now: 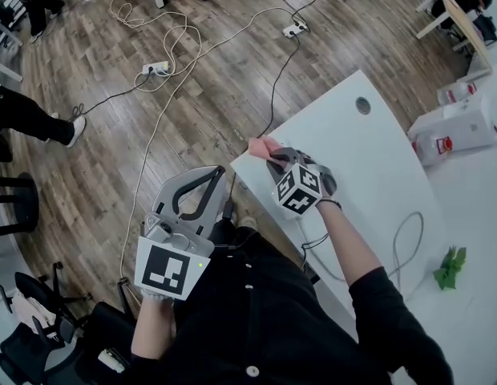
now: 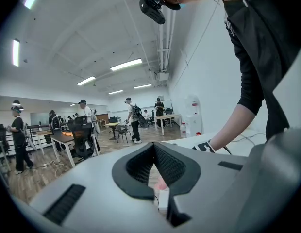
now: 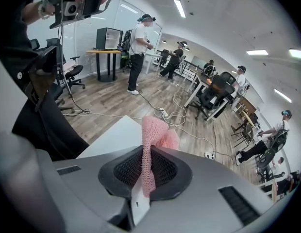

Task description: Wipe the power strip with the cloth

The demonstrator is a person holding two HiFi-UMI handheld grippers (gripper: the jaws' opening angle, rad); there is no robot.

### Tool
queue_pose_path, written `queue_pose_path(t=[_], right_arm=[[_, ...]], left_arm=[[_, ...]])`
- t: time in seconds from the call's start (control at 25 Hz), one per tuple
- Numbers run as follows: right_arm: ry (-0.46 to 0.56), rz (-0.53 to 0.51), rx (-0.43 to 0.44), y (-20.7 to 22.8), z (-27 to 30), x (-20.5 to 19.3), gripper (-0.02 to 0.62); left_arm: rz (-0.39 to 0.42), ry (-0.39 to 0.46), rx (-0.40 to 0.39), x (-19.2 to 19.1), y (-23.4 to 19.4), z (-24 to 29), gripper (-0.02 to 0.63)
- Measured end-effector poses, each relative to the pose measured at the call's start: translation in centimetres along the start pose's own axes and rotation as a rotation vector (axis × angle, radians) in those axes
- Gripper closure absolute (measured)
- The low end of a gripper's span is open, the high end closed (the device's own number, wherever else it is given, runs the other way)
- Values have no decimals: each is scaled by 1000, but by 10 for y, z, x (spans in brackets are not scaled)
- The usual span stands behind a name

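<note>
Left gripper (image 1: 215,175), jaws pressed together, hangs beside the desk (image 1: 369,159). The right gripper (image 1: 270,157) pinches the pink cloth (image 1: 259,145) at the desk's corner (that thin fold may slip out while wiping).

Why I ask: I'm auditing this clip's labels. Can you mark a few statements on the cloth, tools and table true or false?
1. The right tool is shut on the pink cloth. True.
2. The left tool grips the cloth too. False: it is shut on nothing, held off the white table.
3. The cloth sits at the white table's corner. True.
4. A green item touches the cloth. False: it lies far off, by the person's right elbow.
</note>
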State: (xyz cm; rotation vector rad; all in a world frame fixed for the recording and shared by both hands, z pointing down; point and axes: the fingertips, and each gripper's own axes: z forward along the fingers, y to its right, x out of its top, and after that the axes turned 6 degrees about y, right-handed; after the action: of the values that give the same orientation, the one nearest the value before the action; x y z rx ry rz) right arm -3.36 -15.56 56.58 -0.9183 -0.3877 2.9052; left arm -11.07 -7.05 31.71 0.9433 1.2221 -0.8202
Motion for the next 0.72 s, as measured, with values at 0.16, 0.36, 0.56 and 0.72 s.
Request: queue_pose_path(t=[0.16,0.36,0.56,0.72], right_arm=[[0,4,4,-5,-5,-4,538],[8,33,5,-12,-11,-7,538],[14,54,16,-25,-19,-12,538],[15,70,25,-36,-27,-16,538]], left_arm=[[-2,-3,-14,0,2,3,595],[9,8,-43,3,6,9,595],[8,13,-76,4,12,16,595],[8,21,-110,7,18,24,595]])
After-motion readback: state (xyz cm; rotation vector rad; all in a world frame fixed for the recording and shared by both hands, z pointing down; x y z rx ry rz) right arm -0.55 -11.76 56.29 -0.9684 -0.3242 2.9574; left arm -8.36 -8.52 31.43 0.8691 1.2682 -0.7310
